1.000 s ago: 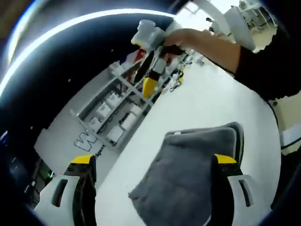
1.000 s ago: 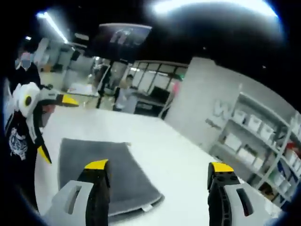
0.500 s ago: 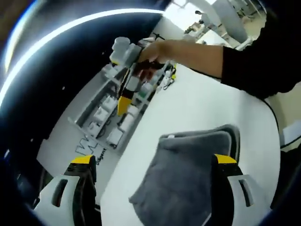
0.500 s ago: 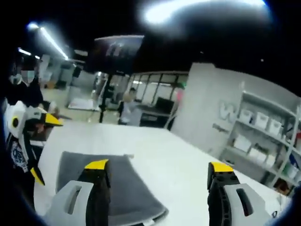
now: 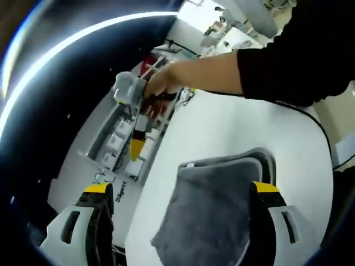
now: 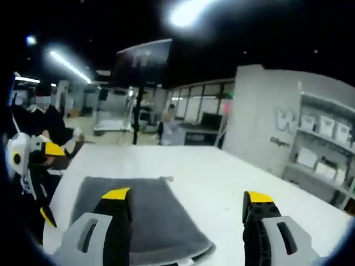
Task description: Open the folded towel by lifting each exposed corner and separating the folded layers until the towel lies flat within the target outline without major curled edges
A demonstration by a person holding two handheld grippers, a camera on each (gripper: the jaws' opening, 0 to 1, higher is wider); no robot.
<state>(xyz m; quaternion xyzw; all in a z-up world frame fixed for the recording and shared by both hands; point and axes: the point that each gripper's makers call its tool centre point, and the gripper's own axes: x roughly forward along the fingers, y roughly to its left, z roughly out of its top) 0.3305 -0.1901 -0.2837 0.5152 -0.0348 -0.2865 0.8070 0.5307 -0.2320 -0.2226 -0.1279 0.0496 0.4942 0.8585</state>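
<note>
A grey folded towel [image 5: 213, 208] lies on the white table [image 5: 233, 124], its layered edges stacked toward the far side. My left gripper [image 5: 180, 194] hangs open above its near edge, with nothing between the jaws. In the left gripper view a hand holds the right gripper [image 5: 136, 136] up in the air beyond the towel. In the right gripper view the same towel [image 6: 136, 219] lies flat under the open right gripper [image 6: 186, 199], whose left jaw is over the cloth. The left gripper [image 6: 47, 183] shows at the left edge there.
A white shelf unit with small boxes [image 5: 119, 141] stands past the table's far edge; it shows as shelves [image 6: 327, 144] at the right. A dark sleeve [image 5: 288, 55] crosses over the table. A person [image 6: 169, 124] stands in the background by a stand with a dark screen [image 6: 141, 61].
The hand with the right gripper has swung down and left over the table's far edge. The right gripper view has levelled out, bringing more of the towel under its jaws.
</note>
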